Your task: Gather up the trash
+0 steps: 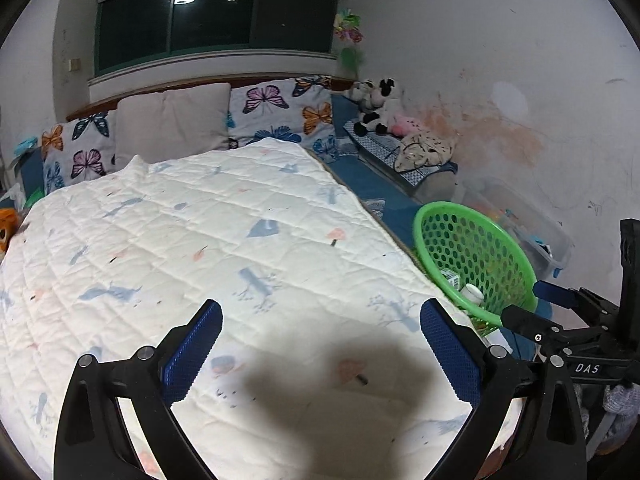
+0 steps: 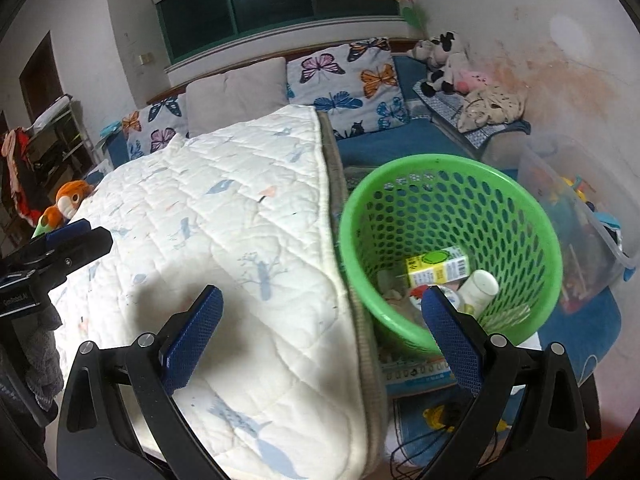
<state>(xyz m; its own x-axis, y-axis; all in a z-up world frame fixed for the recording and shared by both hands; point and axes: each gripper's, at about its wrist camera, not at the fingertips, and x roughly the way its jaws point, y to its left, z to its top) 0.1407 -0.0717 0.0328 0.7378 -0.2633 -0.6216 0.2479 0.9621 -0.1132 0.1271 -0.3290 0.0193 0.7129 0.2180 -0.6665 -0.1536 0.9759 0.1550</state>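
A green perforated basket point(image 2: 516, 204) stands on the blue mattress beside the white quilt point(image 2: 224, 216). Inside lie a yellow-green carton point(image 2: 436, 268), a white bottle point(image 2: 478, 286) and some crumpled scraps point(image 2: 396, 292). My right gripper point(image 2: 320, 324) is open and empty, over the quilt's edge just in front of the basket. My left gripper point(image 1: 320, 340) is open and empty above the quilt point(image 1: 200, 240). The basket point(image 1: 472, 240) is to its right, with the carton point(image 1: 450, 278) and bottle point(image 1: 472, 292) showing. The right gripper point(image 1: 532, 308) shows at the right edge of the left wrist view.
Butterfly pillows point(image 2: 348, 76) and a grey pillow point(image 2: 236, 92) line the headboard. Plush toys point(image 2: 444, 64) sit in the far corner. A clear storage bin point(image 2: 576, 216) with toys stands right of the basket. An orange plush point(image 2: 66, 200) lies at the quilt's left edge.
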